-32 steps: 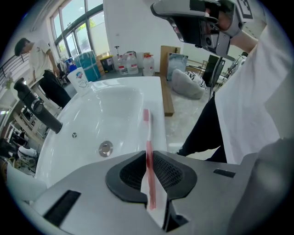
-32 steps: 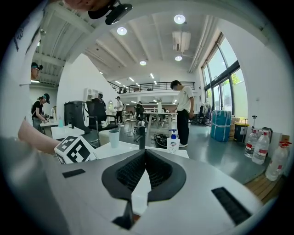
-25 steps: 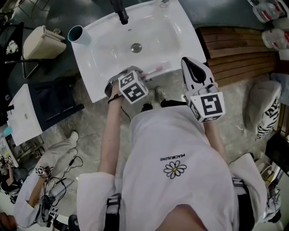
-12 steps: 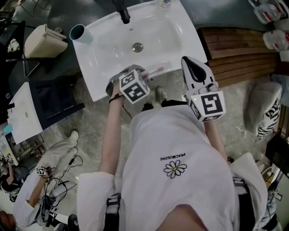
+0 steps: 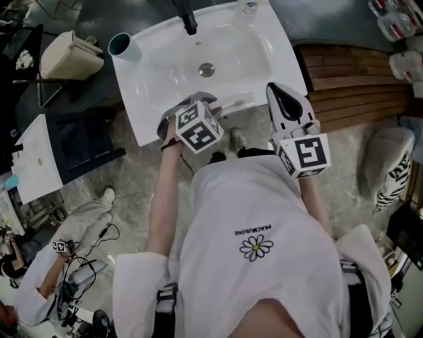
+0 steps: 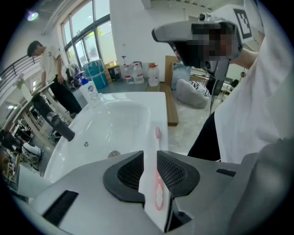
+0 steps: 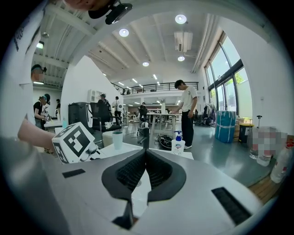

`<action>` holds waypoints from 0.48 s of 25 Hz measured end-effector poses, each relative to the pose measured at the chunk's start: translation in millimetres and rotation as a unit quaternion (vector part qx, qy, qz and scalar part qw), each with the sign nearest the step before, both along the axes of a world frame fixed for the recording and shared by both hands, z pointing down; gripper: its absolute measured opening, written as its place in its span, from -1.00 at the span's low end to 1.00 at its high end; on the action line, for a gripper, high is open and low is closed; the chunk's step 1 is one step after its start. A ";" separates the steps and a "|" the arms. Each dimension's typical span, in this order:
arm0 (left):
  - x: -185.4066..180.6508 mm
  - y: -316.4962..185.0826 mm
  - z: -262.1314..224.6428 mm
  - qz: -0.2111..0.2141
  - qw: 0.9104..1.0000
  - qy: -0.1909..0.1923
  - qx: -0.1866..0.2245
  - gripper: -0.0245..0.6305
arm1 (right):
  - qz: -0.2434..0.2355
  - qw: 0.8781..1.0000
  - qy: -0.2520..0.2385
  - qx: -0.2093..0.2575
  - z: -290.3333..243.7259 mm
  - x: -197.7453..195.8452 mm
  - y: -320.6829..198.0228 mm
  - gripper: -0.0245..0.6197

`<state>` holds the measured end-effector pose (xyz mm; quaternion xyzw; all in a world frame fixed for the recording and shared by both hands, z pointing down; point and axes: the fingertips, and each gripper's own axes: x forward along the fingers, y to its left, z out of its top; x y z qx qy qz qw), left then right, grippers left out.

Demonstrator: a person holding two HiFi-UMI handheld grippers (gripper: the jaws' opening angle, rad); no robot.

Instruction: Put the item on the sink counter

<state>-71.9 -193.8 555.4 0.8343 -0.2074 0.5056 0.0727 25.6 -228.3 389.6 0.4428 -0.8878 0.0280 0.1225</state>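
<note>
A white toothbrush (image 6: pixel 155 183) with a pink head (image 6: pixel 158 133) is clamped by its handle in my left gripper (image 6: pixel 150 158). In the head view the left gripper (image 5: pixel 210 105) hovers over the front rim of the white sink (image 5: pixel 277 63), and the toothbrush (image 5: pixel 230 104) sticks out to the right along that rim. The brush's head is just above or on the rim; I cannot tell which. My right gripper (image 5: pixel 276 91) hangs off the sink's front right corner, and in its own view its jaws (image 7: pixel 146 158) are shut with nothing in them.
A black faucet (image 5: pixel 188 18), a teal cup (image 5: pixel 124 46) and a soap bottle (image 5: pixel 250 6) stand on the sink's back edge. A wooden bench (image 5: pixel 350 72) lies to the right, a beige bin (image 5: pixel 66 56) and a white table (image 5: pixel 36 158) to the left. A person sits on the floor (image 5: pixel 66 264).
The head view has drifted a little, so the sink sits slightly lower and more to the right. The left gripper still holds the toothbrush at the front rim; the right one has not moved.
</note>
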 end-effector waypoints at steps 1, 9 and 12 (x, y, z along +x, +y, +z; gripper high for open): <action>0.6 -4.8 -8.3 -0.012 1.000 0.010 0.008 -0.63 | -0.002 1.000 -0.001 0.001 -0.4 -0.5 -0.9 -0.89; -7.5 -40.4 -100.9 -0.078 0.986 0.075 0.129 -0.75 | -0.039 0.999 -0.014 0.026 -14.6 -19.6 -16.0 -0.89; -14.7 -45.4 -135.6 -0.095 0.975 0.092 0.179 -0.81 | -0.053 0.997 -0.020 0.043 -25.1 -29.9 -21.7 -0.89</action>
